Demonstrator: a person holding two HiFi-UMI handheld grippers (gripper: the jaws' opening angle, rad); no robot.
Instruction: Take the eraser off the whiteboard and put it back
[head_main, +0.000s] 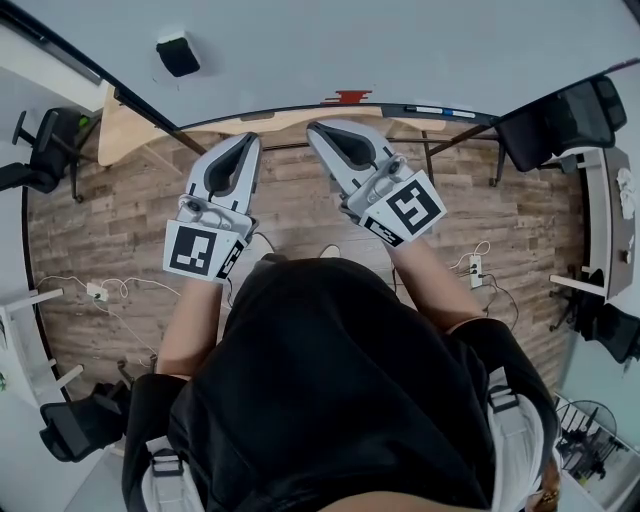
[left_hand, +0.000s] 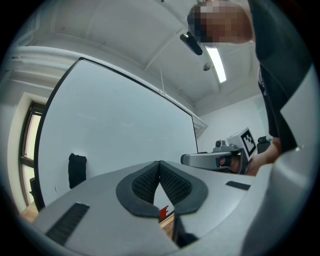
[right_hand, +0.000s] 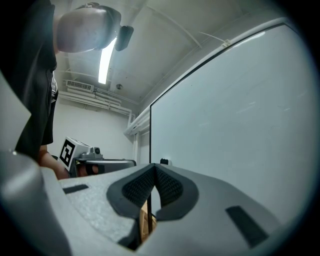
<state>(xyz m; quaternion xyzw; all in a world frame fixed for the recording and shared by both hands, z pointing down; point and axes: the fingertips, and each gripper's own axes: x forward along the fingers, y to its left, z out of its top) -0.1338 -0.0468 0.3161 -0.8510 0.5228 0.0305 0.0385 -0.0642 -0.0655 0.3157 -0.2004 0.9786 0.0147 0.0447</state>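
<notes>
The eraser (head_main: 178, 55) sits on the whiteboard (head_main: 400, 40), up and to the left of both grippers and well apart from them. In the left gripper view it stands with its long axis upright. The left gripper (head_main: 243, 142) is the nearer of the two. Its jaws are pressed together on nothing, as are those of the right gripper (head_main: 322, 130).

Free air lies between the left hand-held gripper (head_main: 245, 140), the right hand-held gripper (head_main: 318, 130) and the whiteboard (head_main: 350, 45). Beneath the board a wooden worktop (head_main: 130, 130) (against the wall) juts out.
</notes>
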